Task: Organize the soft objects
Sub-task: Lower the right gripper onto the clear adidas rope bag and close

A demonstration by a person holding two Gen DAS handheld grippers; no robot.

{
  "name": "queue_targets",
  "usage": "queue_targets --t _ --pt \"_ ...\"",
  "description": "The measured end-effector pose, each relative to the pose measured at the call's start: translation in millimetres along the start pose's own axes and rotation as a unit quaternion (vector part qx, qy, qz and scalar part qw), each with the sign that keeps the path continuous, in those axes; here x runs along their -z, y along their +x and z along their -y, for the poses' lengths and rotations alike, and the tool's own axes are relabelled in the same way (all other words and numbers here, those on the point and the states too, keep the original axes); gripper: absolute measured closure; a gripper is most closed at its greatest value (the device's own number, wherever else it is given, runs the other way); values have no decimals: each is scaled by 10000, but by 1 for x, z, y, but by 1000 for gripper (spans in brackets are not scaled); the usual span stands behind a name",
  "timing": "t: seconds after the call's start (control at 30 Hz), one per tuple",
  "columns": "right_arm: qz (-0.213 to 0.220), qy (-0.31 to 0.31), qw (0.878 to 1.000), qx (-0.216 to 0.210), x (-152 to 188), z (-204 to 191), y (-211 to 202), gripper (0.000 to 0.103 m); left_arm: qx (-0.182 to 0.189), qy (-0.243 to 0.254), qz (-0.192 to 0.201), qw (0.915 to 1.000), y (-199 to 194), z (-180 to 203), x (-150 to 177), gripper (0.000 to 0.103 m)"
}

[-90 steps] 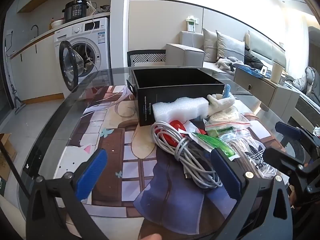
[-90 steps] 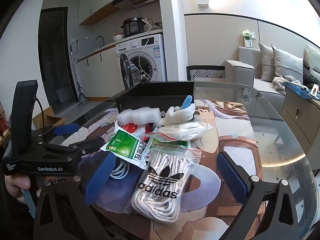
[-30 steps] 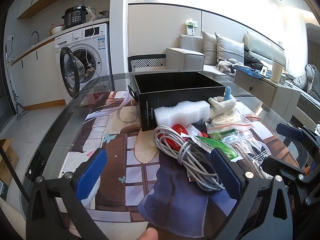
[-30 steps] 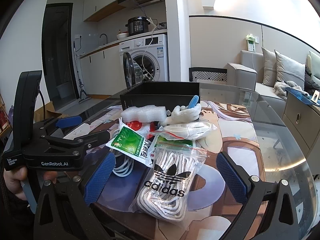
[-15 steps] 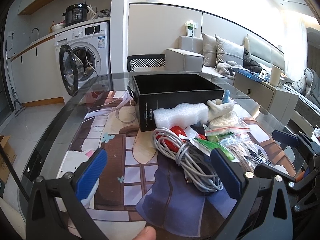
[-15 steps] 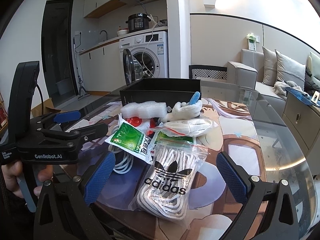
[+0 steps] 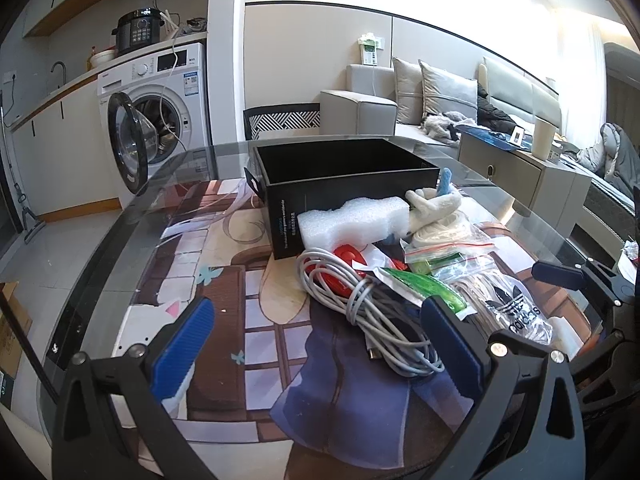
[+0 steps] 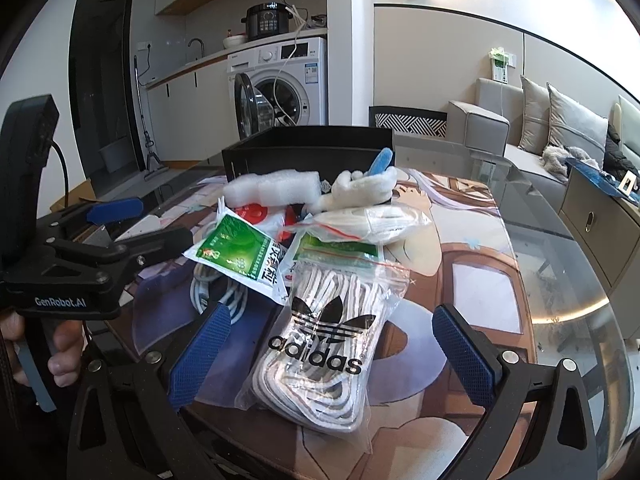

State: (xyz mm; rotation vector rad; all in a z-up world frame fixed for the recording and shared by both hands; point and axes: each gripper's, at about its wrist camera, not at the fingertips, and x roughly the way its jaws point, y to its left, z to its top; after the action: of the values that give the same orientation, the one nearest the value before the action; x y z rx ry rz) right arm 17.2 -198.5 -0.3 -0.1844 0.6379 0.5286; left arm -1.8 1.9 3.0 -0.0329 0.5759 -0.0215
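A pile of soft things lies on the glass table in front of an open black box. It holds a white foam piece, a white plush toy, a coiled grey cable, a green sachet, a bag of white cord, and an adidas bag of laces. My left gripper is open and empty just before the cable. My right gripper is open, straddling the adidas bag above it.
A patterned mat covers the table. The table's curved glass edge runs on the right. A washing machine with open door and a sofa stand beyond the table.
Both grippers shifted slightly; the pile looks a little nearer in both views. Nothing was picked up and both grippers stayed open.
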Motion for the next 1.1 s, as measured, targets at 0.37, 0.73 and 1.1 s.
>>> queue_targets --t 0.37,0.73,1.1 --pt "-407 182 9990 94 4 10 16 0 7 104 75 9999 -1 3 0 0" --pt "-570 211 9974 383 9 21 25 1 108 83 48 9999 -1 5 -1 0" --pt "-305 66 9994 158 13 11 11 44 287 114 5 9995 -3 12 -3 0"
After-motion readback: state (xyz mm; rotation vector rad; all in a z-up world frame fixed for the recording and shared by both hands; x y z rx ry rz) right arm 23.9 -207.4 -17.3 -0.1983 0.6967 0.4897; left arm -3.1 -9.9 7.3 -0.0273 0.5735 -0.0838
